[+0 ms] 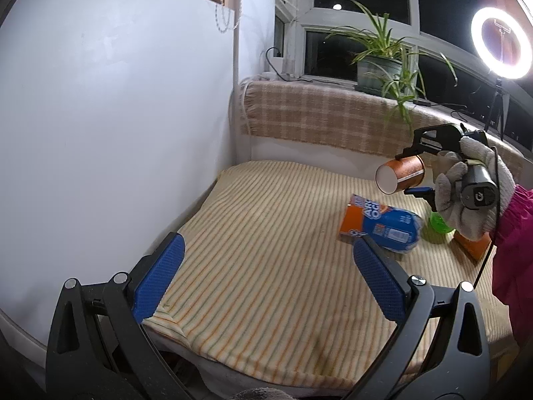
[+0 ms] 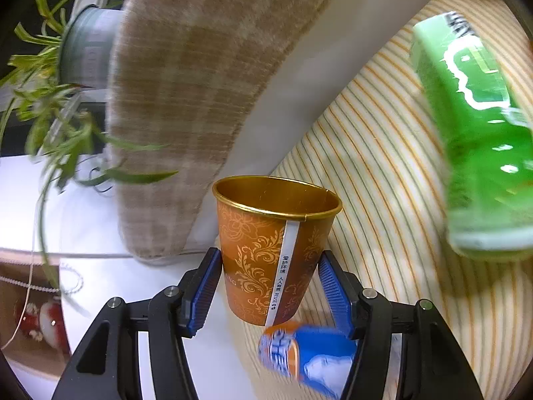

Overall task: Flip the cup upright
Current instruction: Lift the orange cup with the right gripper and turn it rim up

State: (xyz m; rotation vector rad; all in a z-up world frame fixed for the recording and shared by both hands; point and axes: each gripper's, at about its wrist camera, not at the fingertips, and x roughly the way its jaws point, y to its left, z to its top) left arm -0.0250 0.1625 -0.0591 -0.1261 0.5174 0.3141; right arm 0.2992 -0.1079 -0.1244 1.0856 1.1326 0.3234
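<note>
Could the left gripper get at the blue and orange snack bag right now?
Probably yes. The left gripper is open and empty, and the blue and orange snack bag lies just ahead on the striped cloth with nothing between them. The right gripper holds the paper cup above it, off the cloth.

My right gripper [image 1: 408, 175] holds the cup [image 1: 401, 178] in the air at two o'clock from my left gripper [image 1: 266, 266], above the striped cloth [image 1: 266, 226]. The cup lies sideways, base toward nine o'clock. Below it, at one o'clock from my left gripper, a snack bag [image 1: 379, 226] lies on the cloth; a bottle [image 1: 439, 226] stands just beside it at three o'clock. Behind everything, at twelve o'clock, a potted plant [image 1: 379, 70] sits on the sill.
</note>
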